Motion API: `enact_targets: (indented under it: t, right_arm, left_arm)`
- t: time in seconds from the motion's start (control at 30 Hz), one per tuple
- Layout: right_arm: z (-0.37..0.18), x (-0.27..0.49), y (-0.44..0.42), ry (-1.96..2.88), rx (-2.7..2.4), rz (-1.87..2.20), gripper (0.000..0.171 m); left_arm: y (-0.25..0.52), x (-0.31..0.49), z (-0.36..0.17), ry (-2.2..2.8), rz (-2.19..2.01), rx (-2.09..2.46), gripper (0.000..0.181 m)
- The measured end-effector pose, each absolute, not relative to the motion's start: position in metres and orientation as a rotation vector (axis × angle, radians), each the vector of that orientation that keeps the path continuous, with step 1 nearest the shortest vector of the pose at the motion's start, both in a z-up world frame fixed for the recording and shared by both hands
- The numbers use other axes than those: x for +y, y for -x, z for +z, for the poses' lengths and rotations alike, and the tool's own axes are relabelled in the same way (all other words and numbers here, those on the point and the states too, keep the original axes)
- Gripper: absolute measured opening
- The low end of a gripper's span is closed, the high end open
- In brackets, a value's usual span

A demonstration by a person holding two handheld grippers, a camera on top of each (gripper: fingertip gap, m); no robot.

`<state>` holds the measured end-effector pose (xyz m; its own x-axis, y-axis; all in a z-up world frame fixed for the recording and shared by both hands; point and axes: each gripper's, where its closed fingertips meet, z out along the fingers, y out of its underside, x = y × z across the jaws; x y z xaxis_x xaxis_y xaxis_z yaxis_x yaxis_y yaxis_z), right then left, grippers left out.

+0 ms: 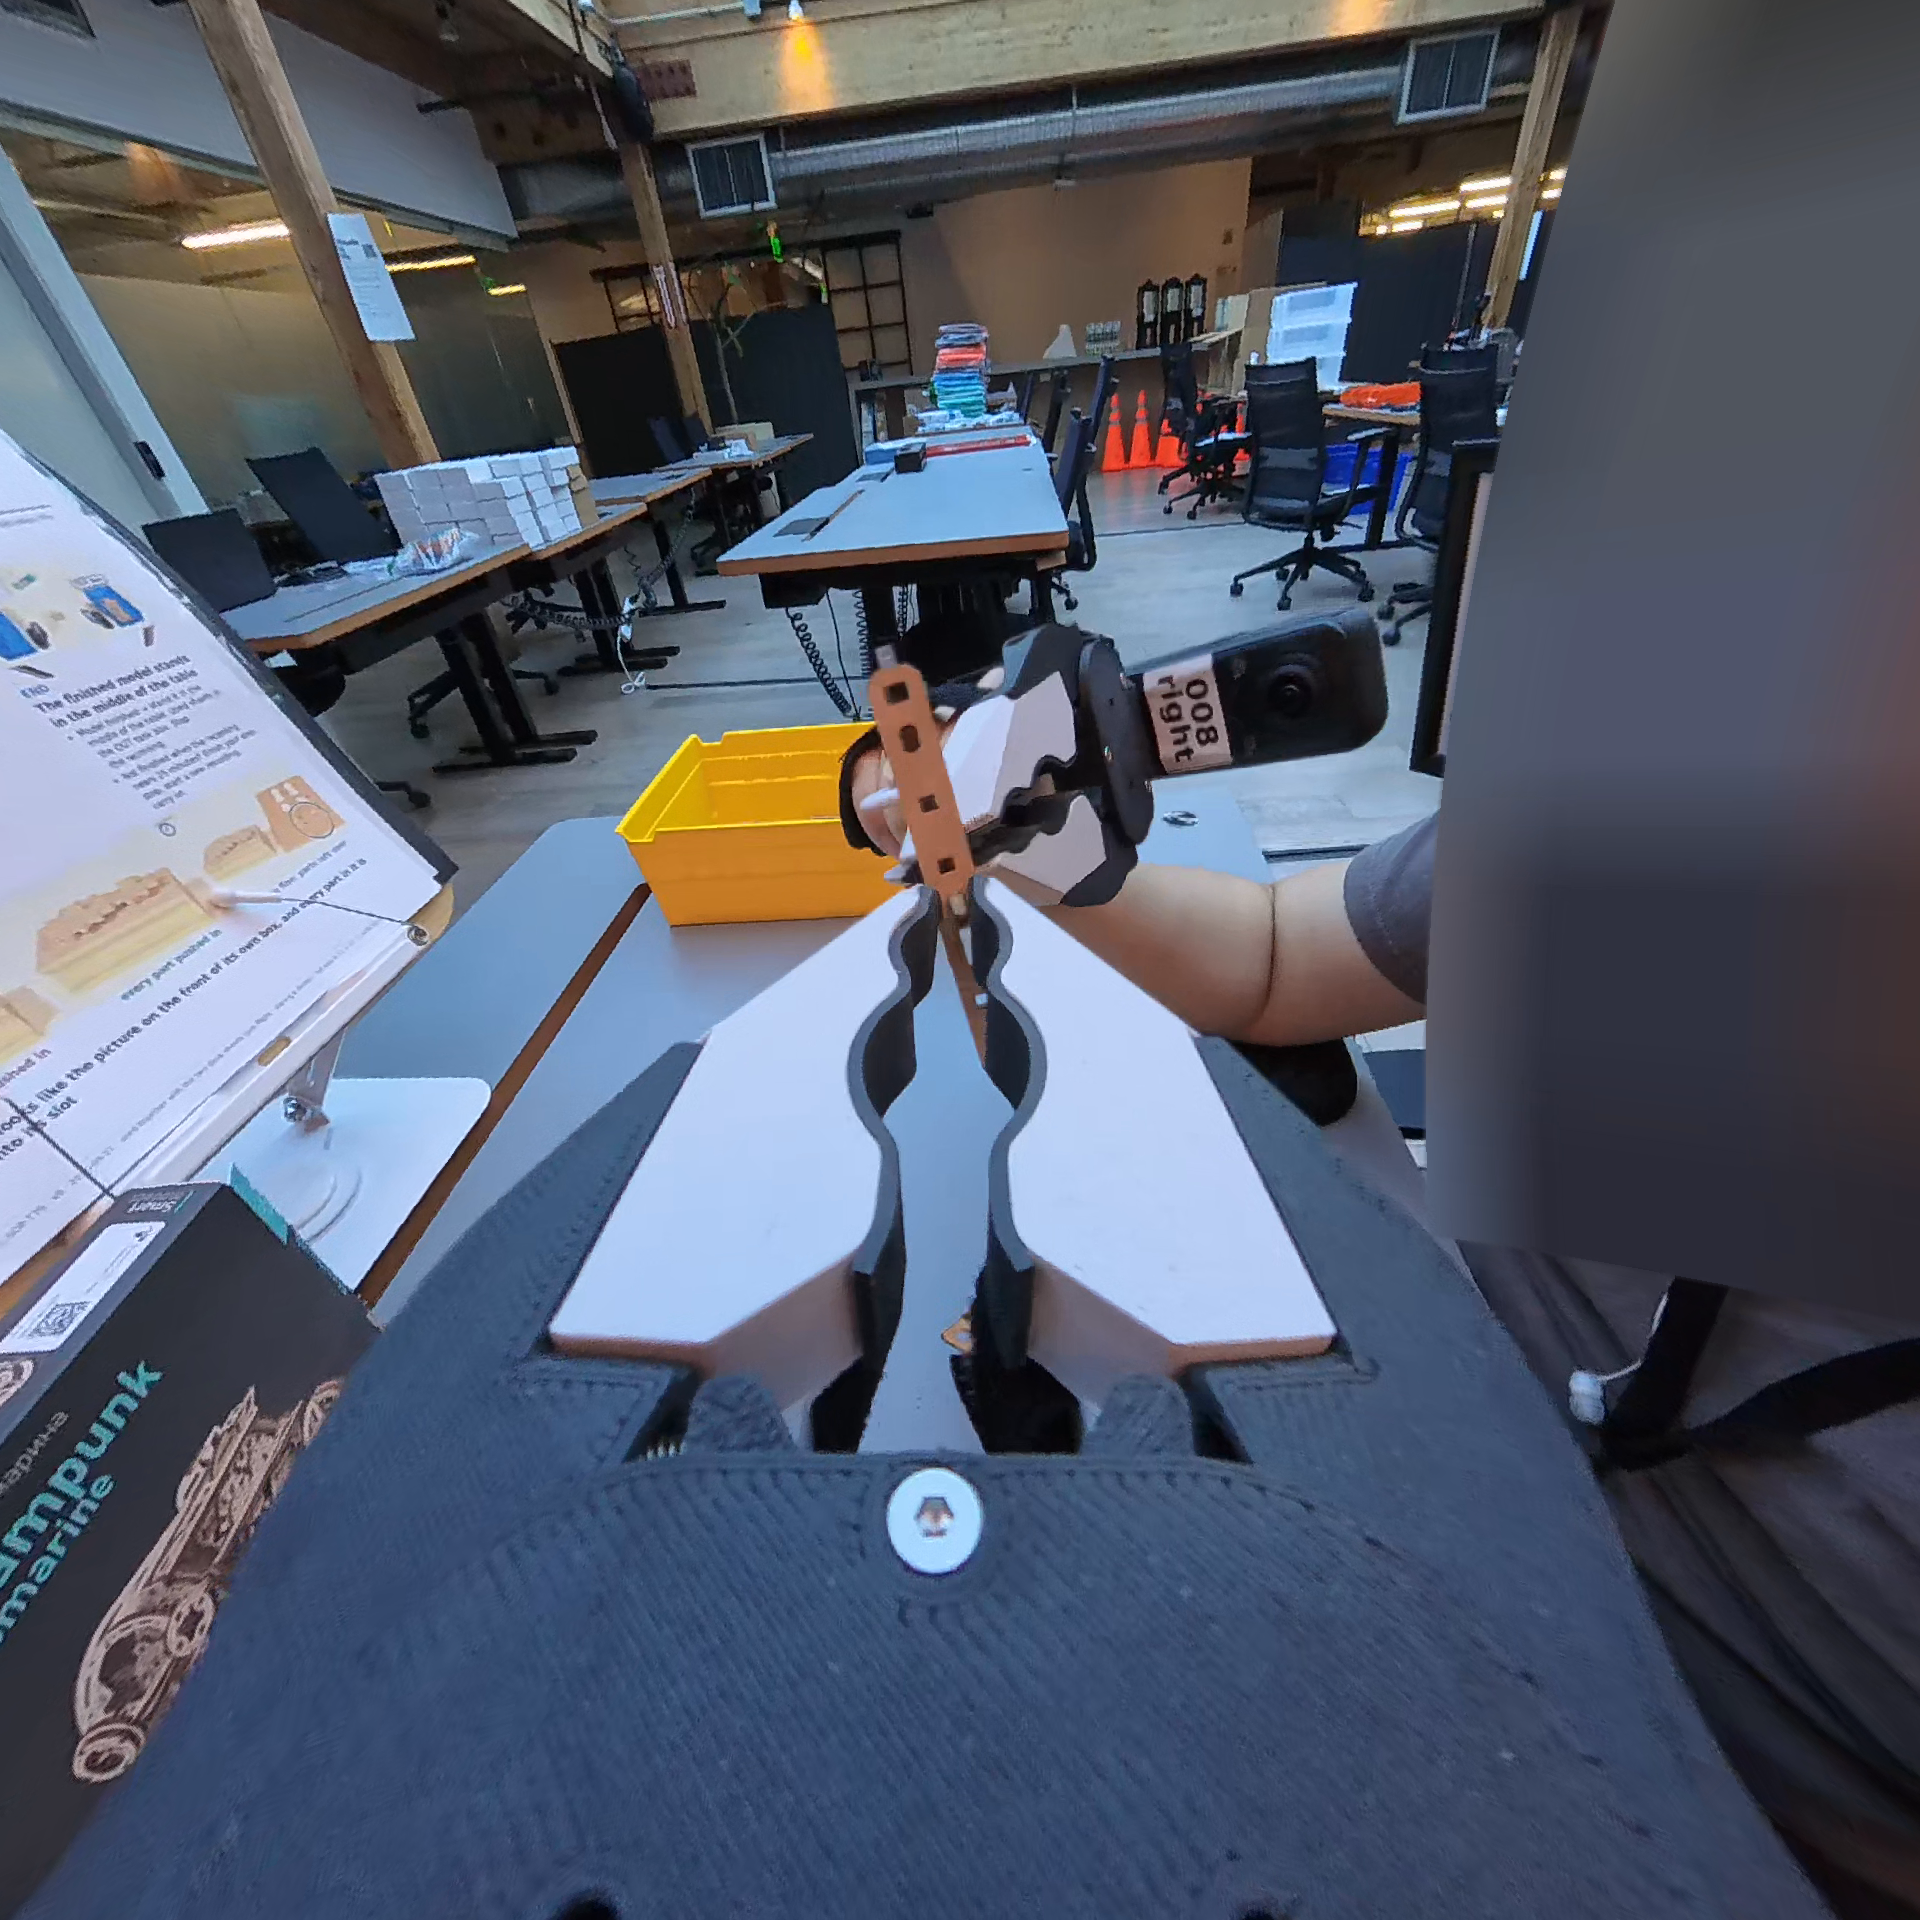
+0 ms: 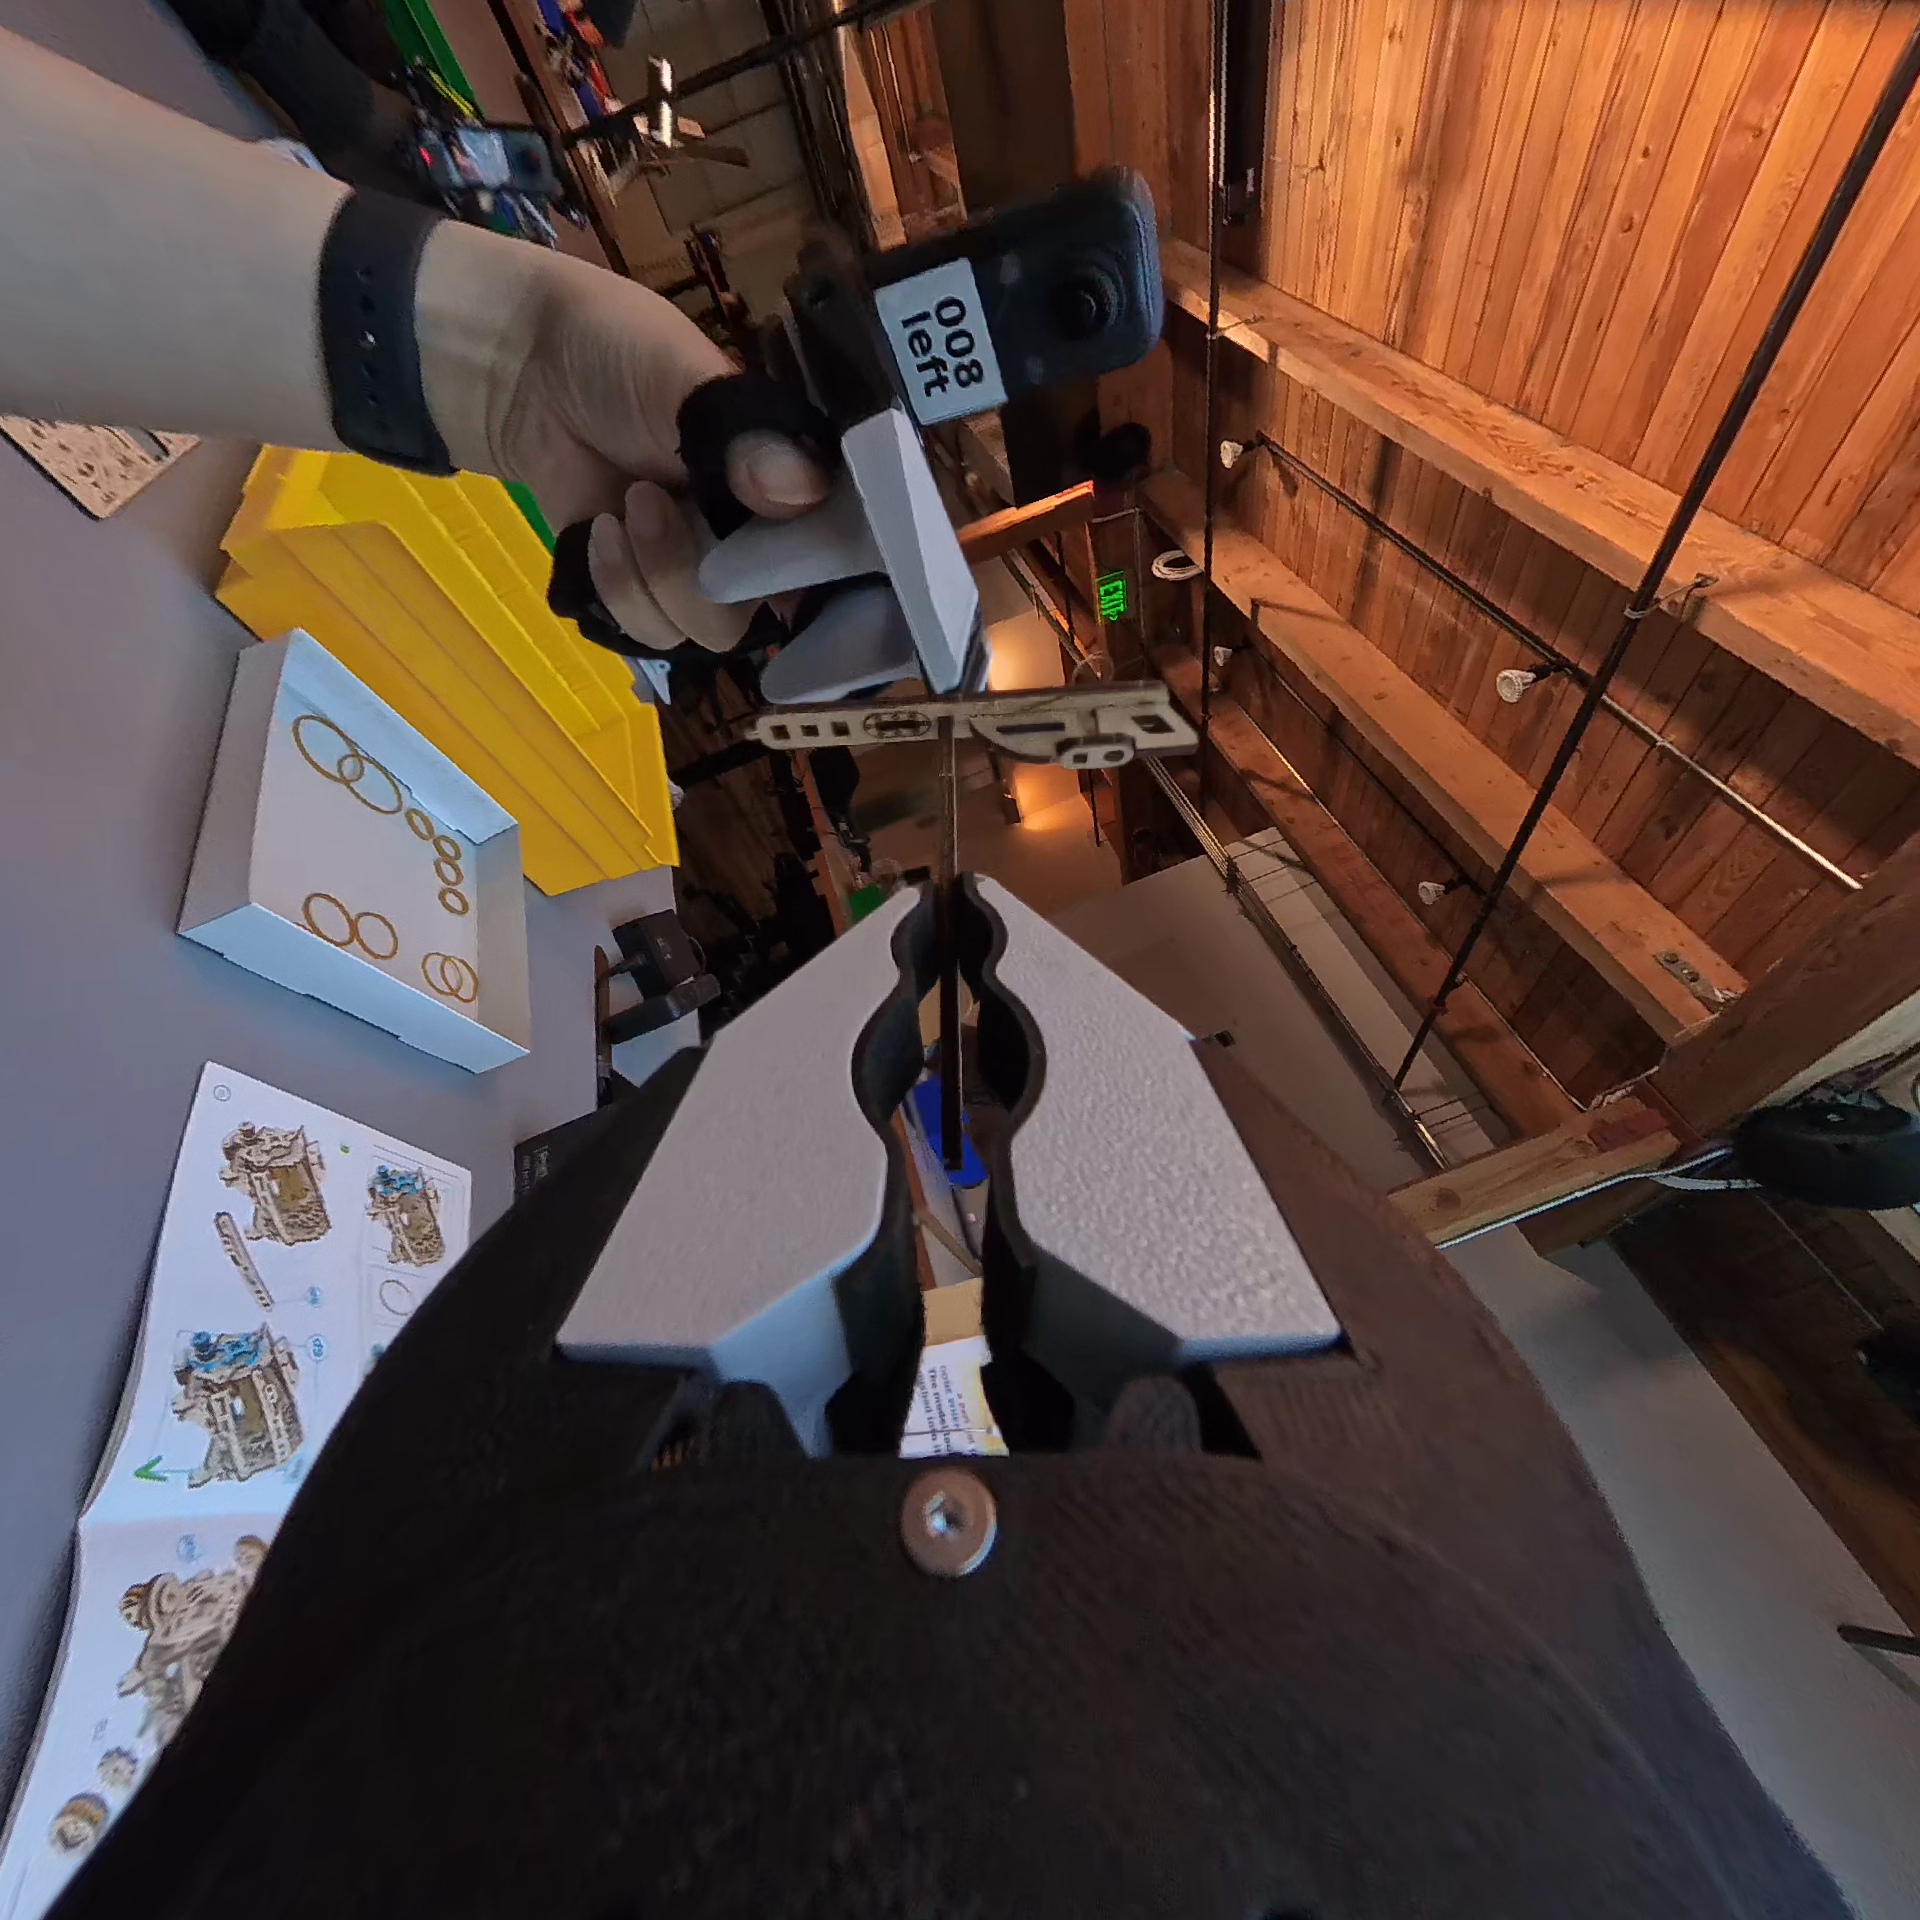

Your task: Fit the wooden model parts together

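Note:
My left gripper (image 1: 951, 906) is shut on a flat wooden part with cutouts, seen edge-on in the left wrist view (image 1: 968, 987) and broadside in the right wrist view (image 2: 1039, 722). My right gripper (image 2: 940, 896) is shut on a narrow wooden strip with square holes (image 1: 920, 774), seen edge-on in its own view (image 2: 948, 997). Both are held in the air above the grey table (image 1: 582, 987). The strip's end meets the flat part at a right angle near its middle. The two grippers face each other, tips nearly touching; the right gripper (image 1: 961, 826) and left gripper (image 2: 961, 670) each show in the other's view.
A yellow bin (image 1: 748, 831) stands on the table behind the grippers, and stacked yellow bins (image 2: 447, 644) lie to the left. A white tray with rubber bands (image 2: 353, 862), an open instruction booklet (image 2: 260, 1299), an instruction sheet on a stand (image 1: 156, 883) and the model box (image 1: 135, 1507) lie around. The grippers are tip to tip, or close to it.

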<state>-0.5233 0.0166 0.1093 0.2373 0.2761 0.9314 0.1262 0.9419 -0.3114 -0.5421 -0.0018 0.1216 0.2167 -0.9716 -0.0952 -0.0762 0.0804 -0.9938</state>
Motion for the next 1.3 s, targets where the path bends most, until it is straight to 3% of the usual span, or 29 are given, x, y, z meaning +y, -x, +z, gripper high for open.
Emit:
enact_targets:
  t: [1.3]
  right_arm:
    - [0.101,0.027,0.522,0.375,-1.383,0.051,0.001]
  left_arm:
    - [0.546,0.01,0.115,1.347,-0.949,1.106,0.001]
